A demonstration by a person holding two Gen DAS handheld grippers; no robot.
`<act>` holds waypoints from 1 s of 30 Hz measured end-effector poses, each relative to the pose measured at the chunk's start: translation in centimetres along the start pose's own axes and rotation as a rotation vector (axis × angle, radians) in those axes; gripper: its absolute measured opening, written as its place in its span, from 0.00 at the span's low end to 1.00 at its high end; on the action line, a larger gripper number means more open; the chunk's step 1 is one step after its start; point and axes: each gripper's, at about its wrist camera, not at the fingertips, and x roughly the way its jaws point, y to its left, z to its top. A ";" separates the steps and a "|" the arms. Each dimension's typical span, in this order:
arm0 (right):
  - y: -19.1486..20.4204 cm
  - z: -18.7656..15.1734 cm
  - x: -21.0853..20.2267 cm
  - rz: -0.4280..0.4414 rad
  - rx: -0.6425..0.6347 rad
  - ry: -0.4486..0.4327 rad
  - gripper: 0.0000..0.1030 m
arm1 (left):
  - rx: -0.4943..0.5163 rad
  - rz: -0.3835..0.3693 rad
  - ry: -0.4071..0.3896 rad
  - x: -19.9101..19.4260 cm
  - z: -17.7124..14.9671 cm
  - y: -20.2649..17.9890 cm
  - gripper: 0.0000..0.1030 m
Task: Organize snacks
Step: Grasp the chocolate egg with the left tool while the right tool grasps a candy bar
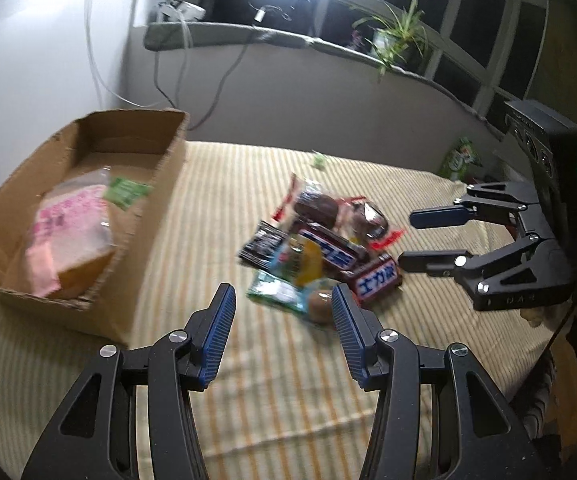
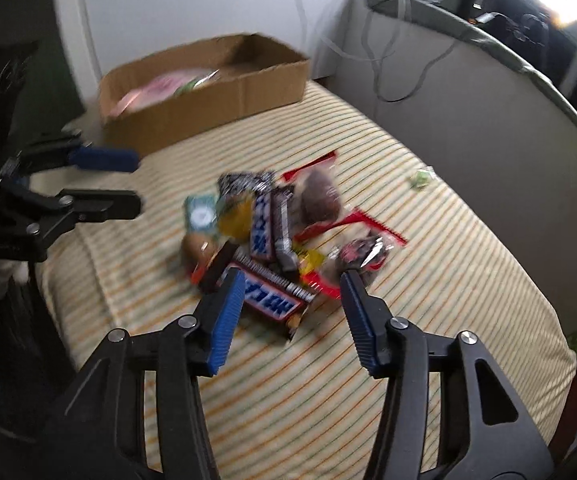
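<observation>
A pile of snacks (image 1: 320, 248) lies mid-table on the striped cloth: Snickers bars (image 1: 376, 282), chocolate buns in red-edged wrappers (image 1: 316, 204), a green pack (image 1: 276, 292). The pile also shows in the right wrist view (image 2: 272, 236). A cardboard box (image 1: 144, 216) at left holds a pink bread pack (image 1: 72, 232); the box also shows in the right wrist view (image 2: 208, 100). My left gripper (image 1: 282, 300) is open and empty, just short of the pile. My right gripper (image 2: 292, 292) is open and empty over the near Snickers bar (image 2: 272, 300); it also shows in the left wrist view (image 1: 408, 238).
A small green candy (image 1: 320, 159) lies at the far side of the cloth. A green packet (image 1: 458, 158) sits by the window ledge with a plant (image 1: 396, 36). Cables hang down the wall behind the box. The left gripper shows in the right wrist view (image 2: 136, 180).
</observation>
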 end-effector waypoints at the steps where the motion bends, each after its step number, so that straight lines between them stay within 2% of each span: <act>1: 0.3 -0.1 0.1 -0.001 -0.024 0.006 0.51 | 0.007 -0.009 0.010 0.3 0.0 -0.4 0.46; 7: 1.7 -0.1 1.1 0.007 -0.135 0.048 0.51 | 0.019 -0.034 0.055 2.0 -0.2 -1.5 0.36; 12: 2.0 0.2 2.0 0.032 -0.193 0.079 0.51 | 0.044 -0.031 0.082 3.1 -0.3 -2.2 0.36; 16: 2.0 0.3 2.8 0.075 -0.204 0.097 0.51 | 0.058 -0.021 0.097 4.1 -0.3 -2.7 0.36; 26: 2.0 0.4 4.5 0.075 -0.233 0.135 0.50 | 0.074 -0.003 0.115 5.7 -0.2 -2.7 0.33; 30: 2.0 0.4 5.0 0.075 -0.235 0.151 0.47 | 0.075 -0.007 0.115 5.8 -0.3 -2.5 0.30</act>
